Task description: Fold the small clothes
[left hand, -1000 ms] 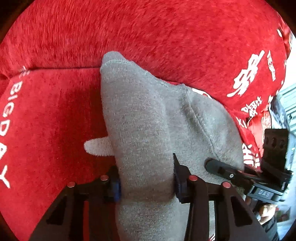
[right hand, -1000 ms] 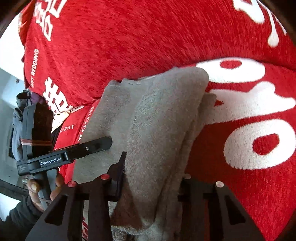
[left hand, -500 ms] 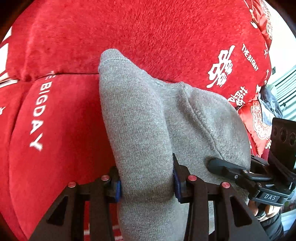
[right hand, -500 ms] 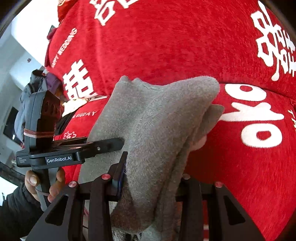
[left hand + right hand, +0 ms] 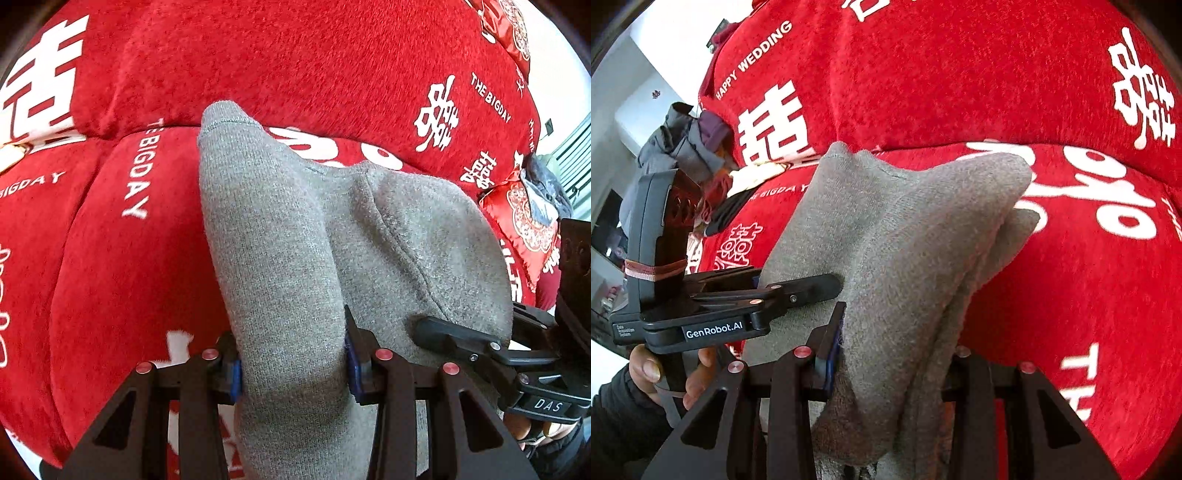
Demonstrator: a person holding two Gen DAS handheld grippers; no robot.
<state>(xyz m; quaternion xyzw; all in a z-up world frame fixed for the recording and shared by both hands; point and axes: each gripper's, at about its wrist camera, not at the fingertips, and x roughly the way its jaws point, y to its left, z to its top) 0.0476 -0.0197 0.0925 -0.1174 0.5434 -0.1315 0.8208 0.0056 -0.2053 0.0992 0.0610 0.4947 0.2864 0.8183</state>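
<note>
A small grey knitted garment (image 5: 280,236) is held up in the air between both grippers, above a red plush sofa cover. My left gripper (image 5: 291,362) is shut on one thick fold of it; the fold rises between the fingers and ends in a hemmed tip. My right gripper (image 5: 894,354) is shut on the other side of the same garment (image 5: 905,236), where several layers hang bunched. The right gripper also shows at the lower right of the left wrist view (image 5: 480,343), and the left gripper at the left of the right wrist view (image 5: 798,291), each touching the cloth.
The red sofa cover (image 5: 295,55) with white lettering fills the background in both views, seat below and backrest behind (image 5: 960,74). A red embroidered cushion (image 5: 524,221) lies at the far right. A pile of dark clothes (image 5: 690,140) sits at the sofa's left end.
Both grippers have lifted the grey garment higher and tilted back, so more of the sofa backrest and its lettering shows. The grip on the cloth is unchanged.
</note>
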